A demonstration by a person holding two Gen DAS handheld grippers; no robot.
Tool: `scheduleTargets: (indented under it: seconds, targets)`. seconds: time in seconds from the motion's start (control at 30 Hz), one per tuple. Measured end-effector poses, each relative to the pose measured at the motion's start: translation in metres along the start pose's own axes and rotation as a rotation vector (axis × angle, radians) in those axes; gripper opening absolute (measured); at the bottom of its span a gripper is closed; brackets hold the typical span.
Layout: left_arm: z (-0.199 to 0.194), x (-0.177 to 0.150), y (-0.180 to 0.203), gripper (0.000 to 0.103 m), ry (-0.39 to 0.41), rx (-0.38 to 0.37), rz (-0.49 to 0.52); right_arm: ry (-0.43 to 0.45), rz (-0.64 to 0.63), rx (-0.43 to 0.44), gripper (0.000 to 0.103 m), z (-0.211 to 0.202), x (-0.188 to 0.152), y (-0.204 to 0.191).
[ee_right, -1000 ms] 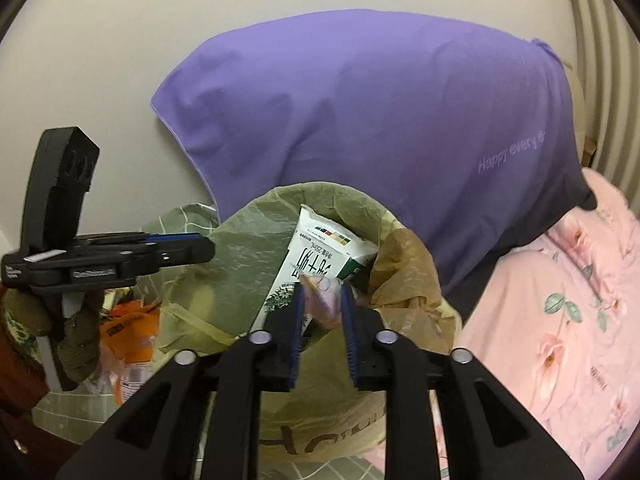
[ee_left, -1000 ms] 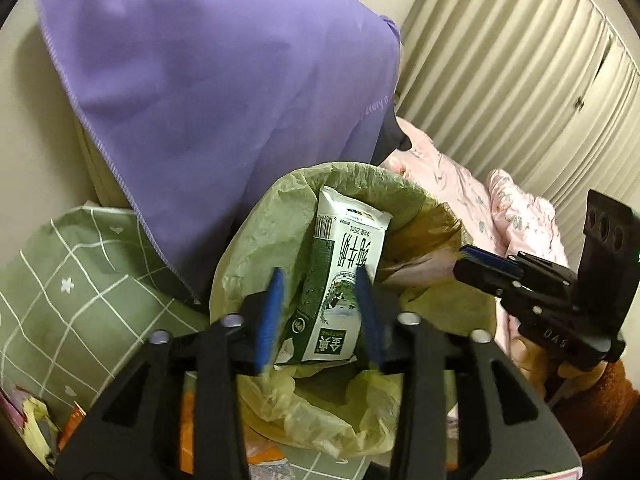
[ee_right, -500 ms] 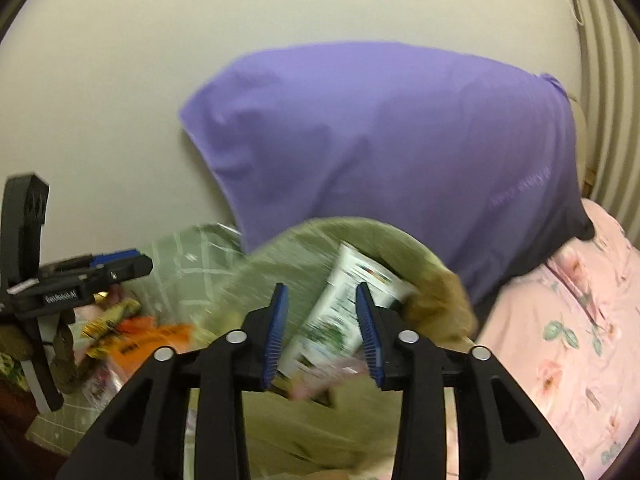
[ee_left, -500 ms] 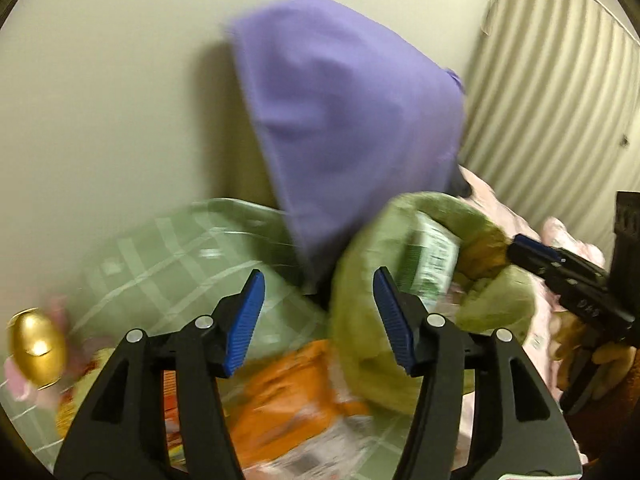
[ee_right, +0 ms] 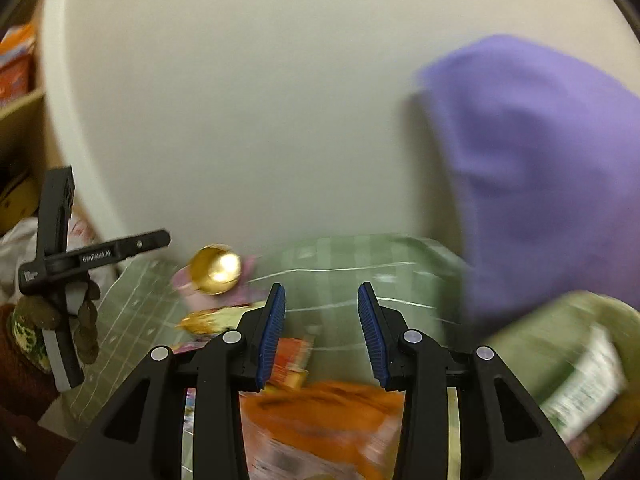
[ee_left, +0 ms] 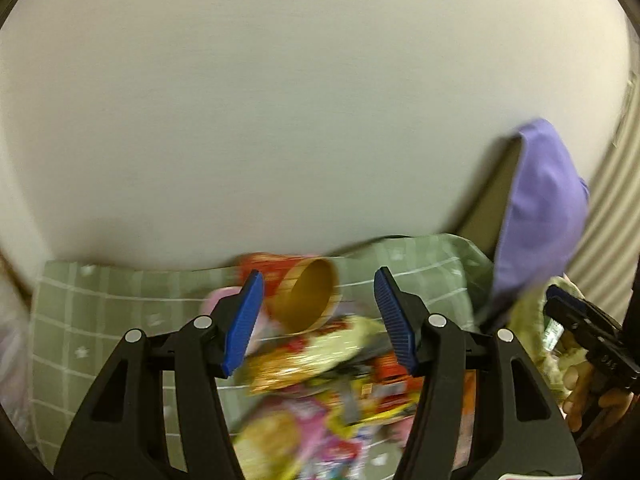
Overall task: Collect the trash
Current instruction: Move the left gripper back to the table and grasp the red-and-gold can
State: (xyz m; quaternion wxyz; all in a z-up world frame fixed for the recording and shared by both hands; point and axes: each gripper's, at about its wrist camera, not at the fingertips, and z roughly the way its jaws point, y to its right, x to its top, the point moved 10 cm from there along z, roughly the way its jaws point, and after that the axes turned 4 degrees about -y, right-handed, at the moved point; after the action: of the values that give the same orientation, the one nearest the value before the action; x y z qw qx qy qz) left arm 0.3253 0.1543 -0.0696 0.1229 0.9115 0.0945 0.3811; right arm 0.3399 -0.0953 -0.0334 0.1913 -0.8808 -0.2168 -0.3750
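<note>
My left gripper (ee_left: 318, 316) is open and empty above a heap of snack wrappers (ee_left: 320, 364) on the green checked cloth (ee_left: 100, 320). A red cup with a gold inside (ee_left: 308, 296) lies on its side between its fingers. My right gripper (ee_right: 321, 332) is open and empty over an orange packet (ee_right: 320, 412). The gold cup (ee_right: 216, 269) shows to its left. The green trash bag (ee_right: 560, 344) with the milk carton (ee_right: 588, 384) in it is at the right edge. The view is blurred.
A purple cloth (ee_right: 540, 168) hangs at the right against the pale wall (ee_left: 300, 120). The left gripper (ee_right: 96, 256) shows from the side in the right wrist view, and the right gripper (ee_left: 588, 340) in the left wrist view. Shelves (ee_right: 16, 100) stand far left.
Both grippers swung left, away from the trash bag, toward the wrapper heap. The right gripper let go of a small pink piece over the bag and opened wider. The left opened wider too.
</note>
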Motion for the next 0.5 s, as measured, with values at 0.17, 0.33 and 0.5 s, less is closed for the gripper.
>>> scheduleTargets:
  seconds: [0.17,0.33,0.5]
  targets:
    - [0.006,-0.007,-0.022,0.061,-0.029,-0.002,-0.003,-0.068,-0.089,0.036,0.036,0.056,0.010,-0.033]
    - [0.042,-0.011,-0.022,0.060,-0.094,0.073,0.061,-0.094,-0.150,0.010,0.036,0.073,0.011,-0.032]
    - [0.092,-0.011,-0.020,0.028,-0.209,0.136,0.118,-0.094,-0.097,0.000,0.036,0.078,0.018,-0.011]
